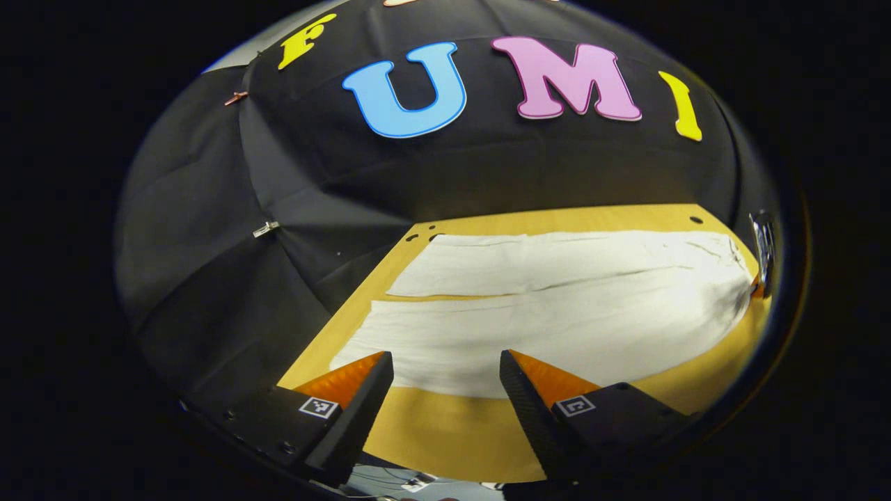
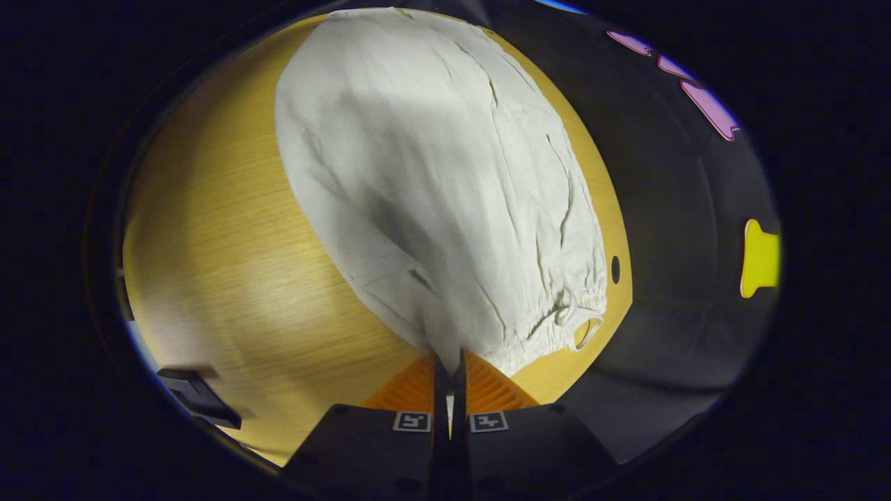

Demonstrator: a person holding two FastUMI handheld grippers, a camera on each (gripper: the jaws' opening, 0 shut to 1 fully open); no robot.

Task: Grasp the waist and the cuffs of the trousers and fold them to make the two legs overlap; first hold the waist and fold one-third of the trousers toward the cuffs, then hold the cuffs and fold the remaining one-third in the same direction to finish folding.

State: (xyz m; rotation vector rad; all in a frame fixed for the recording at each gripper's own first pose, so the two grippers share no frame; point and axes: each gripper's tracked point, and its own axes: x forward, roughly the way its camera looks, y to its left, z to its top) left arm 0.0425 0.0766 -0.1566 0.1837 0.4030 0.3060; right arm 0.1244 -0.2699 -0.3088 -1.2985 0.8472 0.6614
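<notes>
- Pale cotton-looking trousers [image 1: 557, 306] lie flat on a yellow wood-grain desk [image 1: 445, 431], both legs spread side by side and not yet overlapped, the long axis running from about 9 o'clock to 3 o'clock in the left gripper view.
- The left tongs [image 1: 445, 369] hover spread wide and empty over the near edge of the desk, the nearer leg's cuff end just past the tips toward 12 o'clock; the cuffs sit at the 9 o'clock end of the cloth, the waist away at 3 o'clock.
- The right tongs [image 2: 451, 365] are pressed together on a fold of the trousers at the waist corner, the cloth rising from the tips toward 12 o'clock in the right gripper view; the gathered waistband [image 2: 557, 327] and a drawstring loop [image 2: 588, 332] lie just toward 2 o'clock.
- Judged from this, the waist end is in hand and the cuff end is the left side's job: the left tongs are the nearer to the cuffs and would need to drop onto the near leg's edge before the legs can be brought together.
- The desk is bare wood with small dark holes near its far edge; black cloth [image 1: 209, 278] walls the booth behind and to the side.
</notes>
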